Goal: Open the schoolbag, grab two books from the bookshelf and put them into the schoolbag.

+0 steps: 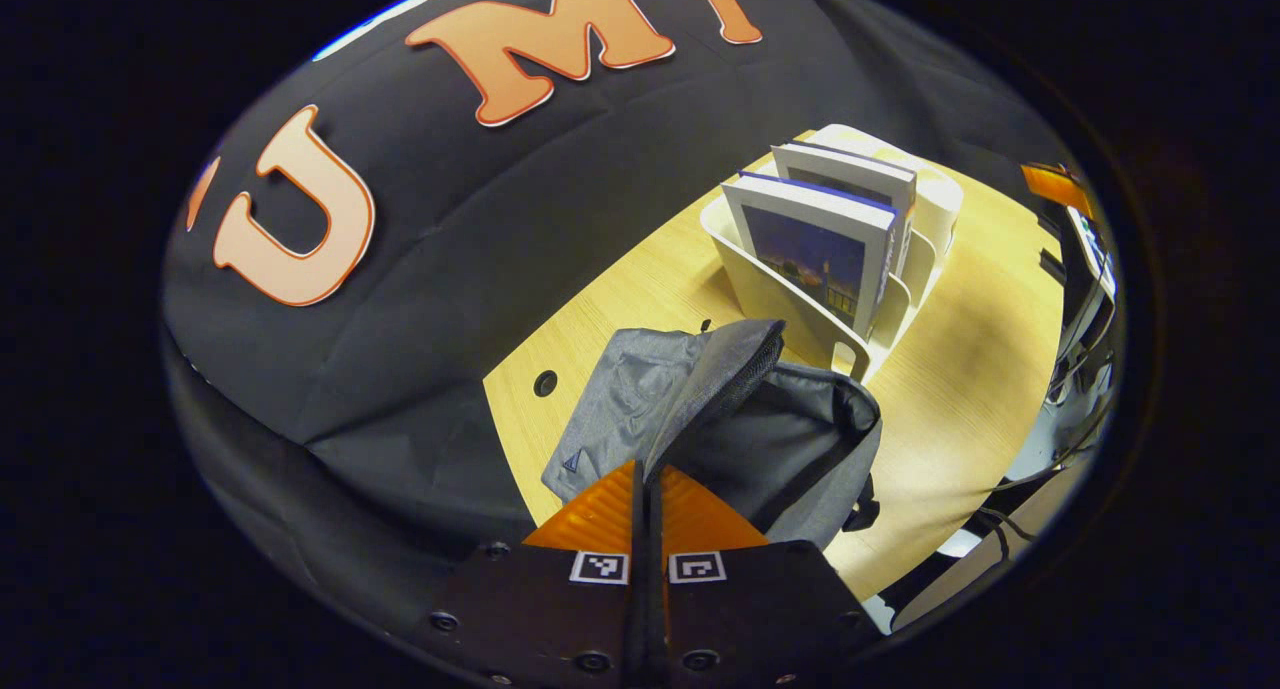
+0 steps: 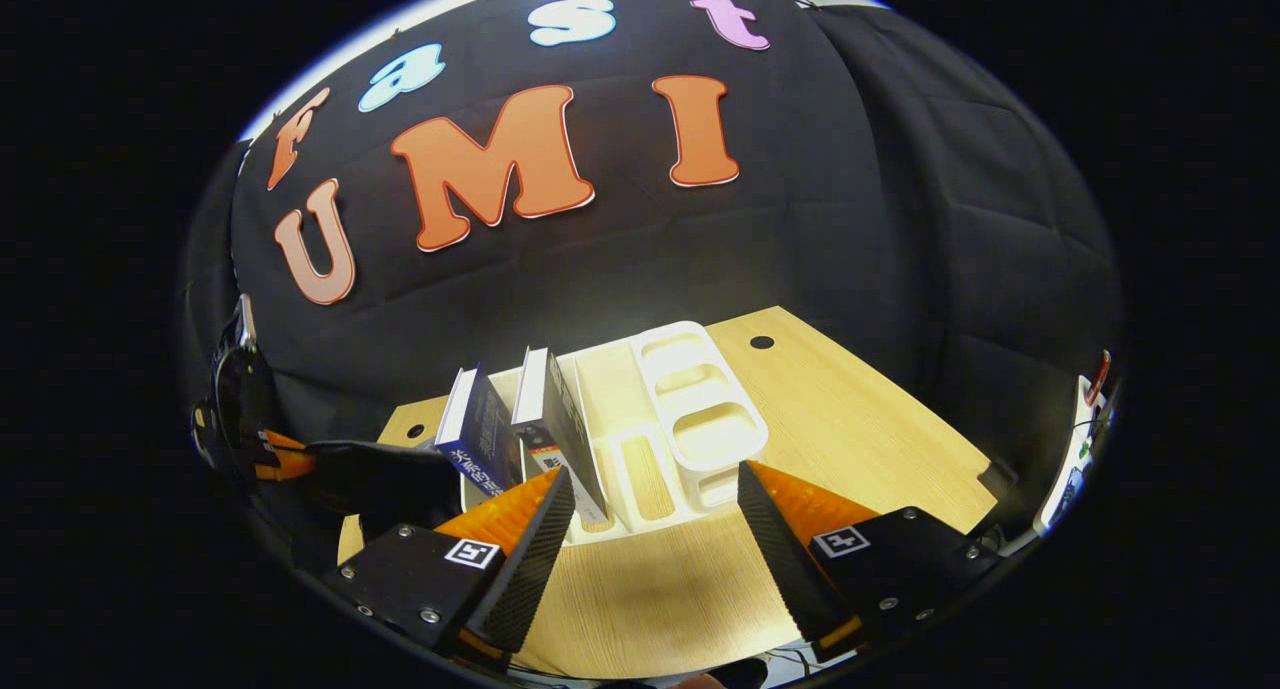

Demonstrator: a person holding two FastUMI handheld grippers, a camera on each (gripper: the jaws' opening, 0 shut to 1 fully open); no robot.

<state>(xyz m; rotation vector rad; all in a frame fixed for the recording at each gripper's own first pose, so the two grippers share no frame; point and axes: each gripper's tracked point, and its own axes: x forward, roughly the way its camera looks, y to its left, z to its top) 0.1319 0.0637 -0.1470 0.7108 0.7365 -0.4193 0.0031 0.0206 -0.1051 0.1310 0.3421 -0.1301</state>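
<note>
Gripping: left gripper clenched on the grey schoolbag's flap edge, bag near on the wooden table
Right gripper: released, jaws wide, just before the white bookshelf
Books: two books upright in the bookshelf's left slots, right of the bag

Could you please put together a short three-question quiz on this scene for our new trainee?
1. True or false: both books stand upright in the white bookshelf.
2. Which hand-held gripper has its fingers closed on the flap of the grey schoolbag? A) left B) right C) neither
3. Fill in: the right hand-held gripper is ____, in front of the bookshelf on the wooden table.

Key
1. True: the two stand side by side in its slots.
2. A: the left hand-held gripper pinches the raised flap.
3. Open: its fingers are spread wide with nothing between them.
</note>
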